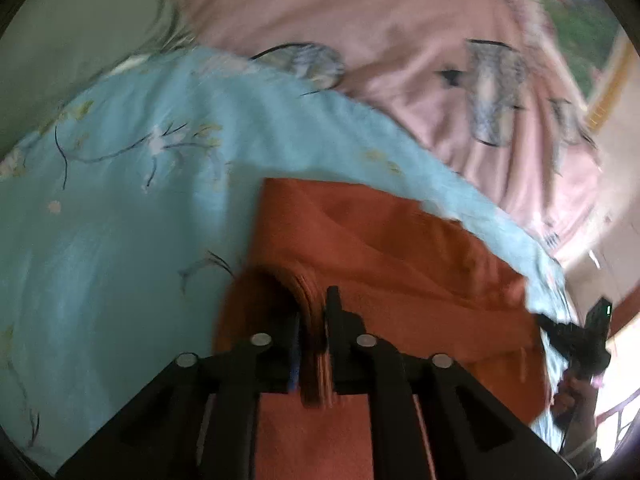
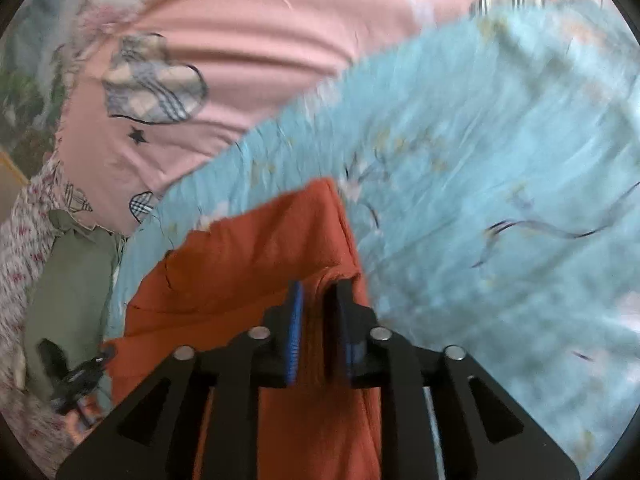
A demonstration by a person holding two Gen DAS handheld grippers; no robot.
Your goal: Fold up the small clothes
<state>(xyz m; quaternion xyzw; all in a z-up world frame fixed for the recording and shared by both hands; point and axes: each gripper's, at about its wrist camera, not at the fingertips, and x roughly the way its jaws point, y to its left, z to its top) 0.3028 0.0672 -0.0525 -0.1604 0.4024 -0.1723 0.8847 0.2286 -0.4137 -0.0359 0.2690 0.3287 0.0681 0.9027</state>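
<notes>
A rust-orange garment (image 1: 392, 248) lies on a light blue floral sheet (image 1: 120, 208). My left gripper (image 1: 314, 312) is shut on a bunched fold at the garment's left edge. In the right wrist view, my right gripper (image 2: 320, 300) is shut on the orange garment (image 2: 248, 264) at its right edge, the cloth pinched between the blue-padded fingers (image 2: 295, 320). The right gripper also shows at the far right of the left wrist view (image 1: 580, 336), held by a hand. The left gripper shows small at the lower left of the right wrist view (image 2: 76, 380). Both views are motion-blurred.
A pink bedcover (image 1: 400, 20) with plaid heart prints lies beyond the blue sheet (image 2: 500, 160). An olive-green garment (image 2: 72, 280) lies at the left of the right wrist view, next to a white floral cloth (image 2: 20, 260). A green wall (image 1: 60, 40) stands at the far left.
</notes>
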